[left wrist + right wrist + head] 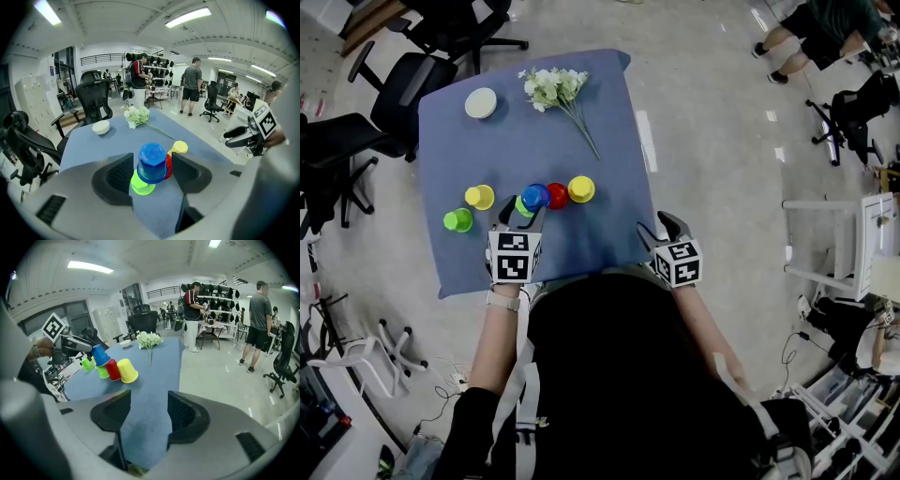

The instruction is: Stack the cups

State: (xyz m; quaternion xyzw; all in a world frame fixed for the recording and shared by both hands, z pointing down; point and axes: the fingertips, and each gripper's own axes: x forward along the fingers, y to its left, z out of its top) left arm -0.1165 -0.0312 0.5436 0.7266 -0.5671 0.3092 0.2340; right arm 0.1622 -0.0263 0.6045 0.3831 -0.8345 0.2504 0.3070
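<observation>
Cups number six on the blue table (581,246): one blue cup (152,161) sits upturned on a lime cup (140,185) between the left gripper's (523,210) wide-spread jaws, pads clear of it; one red cup (557,196) and a yellow cup (580,189) stand beside, another yellow cup (479,197) and a green cup (457,220) apart at the left. Right gripper (659,225) gapes empty

"Where are the arms?"
"The left arm (502,347) and the right arm (712,342) both reach forward."
"And the jaws?"
"On the left gripper (522,214) they are wide apart. On the right gripper (658,225) they are apart too. Both point slanting down."
</observation>
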